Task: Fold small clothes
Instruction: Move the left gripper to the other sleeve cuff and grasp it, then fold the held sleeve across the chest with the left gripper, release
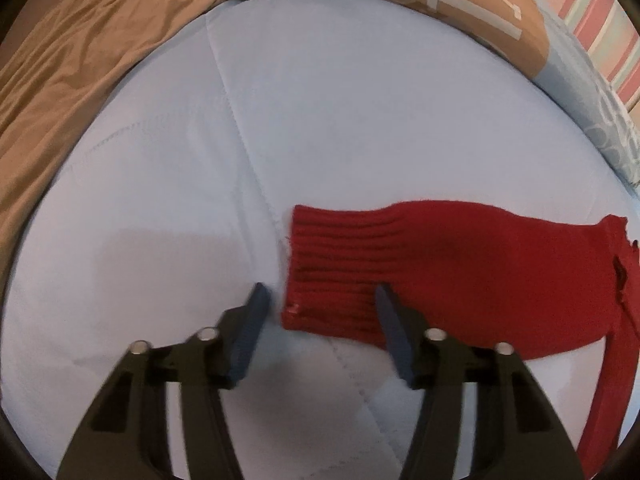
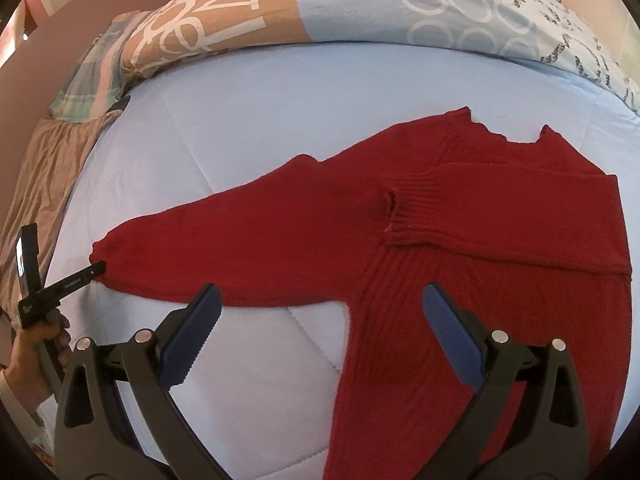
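Red knitted sweater [image 2: 400, 240] was laid flat on the pale blue quilt [image 2: 248, 128], one sleeve folded across its chest and the other stretched out to the left. The left gripper [image 1: 320, 300] was held wide open around the ribbed cuff [image 1: 328, 272] (nothing yet pinched); the right gripper [image 2: 320, 300] was likewise spread wide, near the hem. Soft, limp handling was judged likely; the cuff offered the firmest hold. No containers were seen.

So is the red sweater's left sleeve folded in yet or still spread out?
Spread: the left sleeve lies straight out on the blue quilt; only the other sleeve crosses the body.
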